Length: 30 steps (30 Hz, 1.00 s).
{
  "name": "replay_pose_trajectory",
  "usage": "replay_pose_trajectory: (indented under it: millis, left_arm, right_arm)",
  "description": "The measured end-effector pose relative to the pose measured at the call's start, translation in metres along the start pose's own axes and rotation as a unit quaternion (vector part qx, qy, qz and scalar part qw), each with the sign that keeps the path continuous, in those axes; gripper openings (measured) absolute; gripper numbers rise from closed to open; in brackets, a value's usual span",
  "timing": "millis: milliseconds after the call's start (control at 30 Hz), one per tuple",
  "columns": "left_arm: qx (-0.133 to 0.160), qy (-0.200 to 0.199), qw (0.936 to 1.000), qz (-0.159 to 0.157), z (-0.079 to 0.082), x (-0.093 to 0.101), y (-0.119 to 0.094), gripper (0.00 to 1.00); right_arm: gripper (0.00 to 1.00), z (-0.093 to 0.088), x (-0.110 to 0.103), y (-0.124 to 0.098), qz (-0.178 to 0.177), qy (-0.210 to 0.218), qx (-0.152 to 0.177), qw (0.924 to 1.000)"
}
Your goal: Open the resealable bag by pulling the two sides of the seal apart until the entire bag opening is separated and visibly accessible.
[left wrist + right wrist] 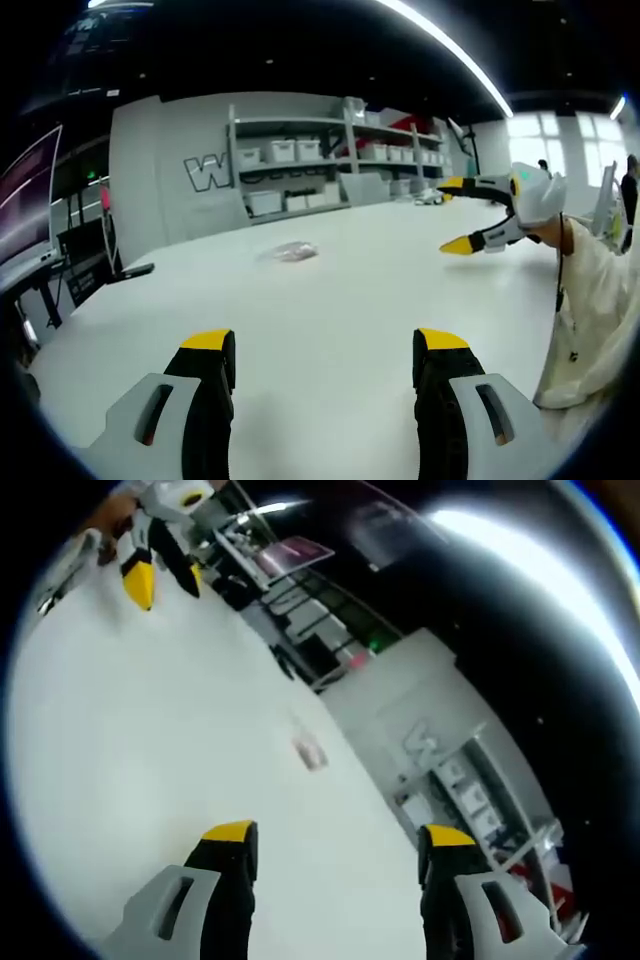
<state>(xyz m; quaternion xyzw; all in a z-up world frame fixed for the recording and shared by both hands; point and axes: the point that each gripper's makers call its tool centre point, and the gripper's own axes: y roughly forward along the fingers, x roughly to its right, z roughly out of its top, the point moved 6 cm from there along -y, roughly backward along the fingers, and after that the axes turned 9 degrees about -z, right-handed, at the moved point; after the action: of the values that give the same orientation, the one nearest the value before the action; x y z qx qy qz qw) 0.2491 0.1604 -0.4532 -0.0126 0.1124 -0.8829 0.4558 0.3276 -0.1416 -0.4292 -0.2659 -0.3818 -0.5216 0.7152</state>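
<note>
Small clear plastic resealable bag (288,251) lies flat on the white counter (330,300), far side from both tongs, untouched. Too small and blurred to tell which end has the seal; in the left gripper view its long axis runs roughly left-right, in the right gripper view (309,751) it runs up the frame, tilted slightly. Left tongs (325,341) spread wide, yellow tips, holding nothing, hovering over bare counter well short of the bag. Right tongs (335,832) likewise spread and empty, also well apart from it. Nothing on the counter between tongs and bag. Behind the counter: grey shelving unit with white storage bins (300,160) against the wall.
</note>
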Motion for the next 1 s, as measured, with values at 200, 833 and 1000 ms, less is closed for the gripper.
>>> replay_pose_trajectory:
  millis: [200,833,1000]
  left_arm:
    - [-0.001,0.000,1.0000,-0.001,-0.001,0.001,0.000,0.72]
    - [0.001,0.002,1.0000,-0.003,0.002,0.000,0.001,0.72]
    - [0.001,0.002,1.0000,-0.002,0.003,0.000,0.000,0.72]
  right_arm:
    - [0.64,0.002,-0.003,0.005,0.006,-0.011,0.002,0.9999]
    - [0.64,0.008,-0.003,0.016,0.017,-0.029,0.007,0.9994]
    - [0.64,0.010,-0.003,0.018,0.017,-0.041,0.008,0.9990]
